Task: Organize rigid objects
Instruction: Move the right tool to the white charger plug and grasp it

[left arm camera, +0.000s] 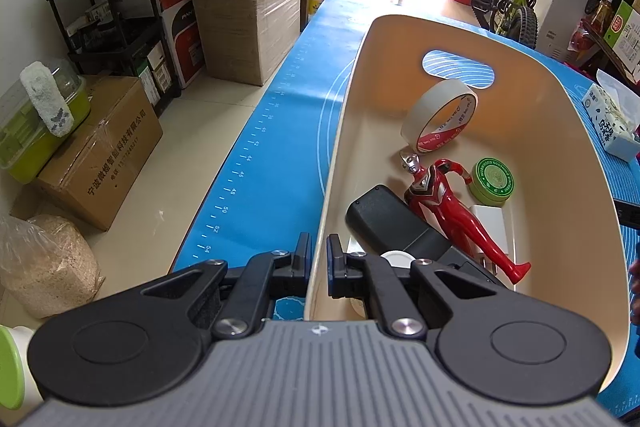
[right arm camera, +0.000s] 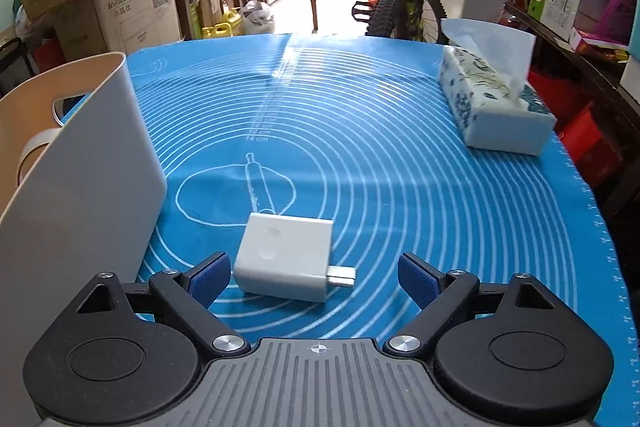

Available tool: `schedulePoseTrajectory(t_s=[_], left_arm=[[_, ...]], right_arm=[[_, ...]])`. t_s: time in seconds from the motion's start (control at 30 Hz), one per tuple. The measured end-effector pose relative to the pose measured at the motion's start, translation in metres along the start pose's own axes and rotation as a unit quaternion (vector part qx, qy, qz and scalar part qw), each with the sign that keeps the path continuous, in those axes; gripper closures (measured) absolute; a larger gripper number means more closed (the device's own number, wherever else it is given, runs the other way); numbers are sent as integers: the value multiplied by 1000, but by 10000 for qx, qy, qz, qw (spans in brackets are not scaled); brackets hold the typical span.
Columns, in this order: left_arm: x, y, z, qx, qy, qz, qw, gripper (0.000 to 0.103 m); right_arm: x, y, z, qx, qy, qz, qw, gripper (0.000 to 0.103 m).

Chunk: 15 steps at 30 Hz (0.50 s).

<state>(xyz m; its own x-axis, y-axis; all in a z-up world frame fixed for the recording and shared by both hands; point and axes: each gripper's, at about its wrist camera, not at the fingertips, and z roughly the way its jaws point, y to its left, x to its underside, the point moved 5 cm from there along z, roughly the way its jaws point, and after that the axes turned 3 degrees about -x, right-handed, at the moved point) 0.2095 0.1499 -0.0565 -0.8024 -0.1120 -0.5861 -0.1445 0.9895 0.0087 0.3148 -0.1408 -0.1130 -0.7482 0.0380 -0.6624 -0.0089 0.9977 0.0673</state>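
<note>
White charger (right arm camera: pixel 283 259) is lying closest, flat on the blue mat (right arm camera: pixel 380 147) covering the surface, sitting between the spread fingers of the right hand-held gripper (right arm camera: pixel 314 277), prongs pointing toward the right finger. The jaws are standing wide, touching nothing. The charger is lying slightly skewed to the jaw line, so closing from here looks likely to pinch a corner or the prongs and spin it out; the smooth plastic could be slipping too.

Left hand-held gripper (left arm camera: pixel 319 261) is pinching the near rim of the beige bin (left arm camera: pixel 560 131), one finger outside the wall, one inside, gap narrow. Whether it is gripping firmly or just straddling the wall, I cannot tell. If the grip is loose, the bin could be sliding or tipping when something drops in.

Ahead of the left fingers, inside the bin: black remote (left arm camera: pixel 392 223), red figure (left arm camera: pixel 452 211), green tin (left arm camera: pixel 493 182), tape roll (left arm camera: pixel 438 115), another white block (left arm camera: pixel 493 227). The floor there is getting crowded, so a dropped charger may be bouncing off the figure.

Tissue pack (right arm camera: pixel 492 103) is sitting well ahead-right of the right hand-held gripper; it looks soft, probably not a target.
</note>
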Motion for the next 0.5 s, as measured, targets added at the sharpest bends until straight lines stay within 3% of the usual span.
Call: schedulePoseTrajectory(t_s=[0.37,0.43,0.5], left_arm=[[0,-1,0,-21,-14,31,10000,94],[1,-1,0,-26,-14,33,10000,94],[1,-1,0,-29,-15,37,10000,94]], right_arm=[[2,12,24,122,15,-185,9998,14],[1,12,24,104,-50,-160,9998,18],[1,14,21,57,-117,-176,9998,31]])
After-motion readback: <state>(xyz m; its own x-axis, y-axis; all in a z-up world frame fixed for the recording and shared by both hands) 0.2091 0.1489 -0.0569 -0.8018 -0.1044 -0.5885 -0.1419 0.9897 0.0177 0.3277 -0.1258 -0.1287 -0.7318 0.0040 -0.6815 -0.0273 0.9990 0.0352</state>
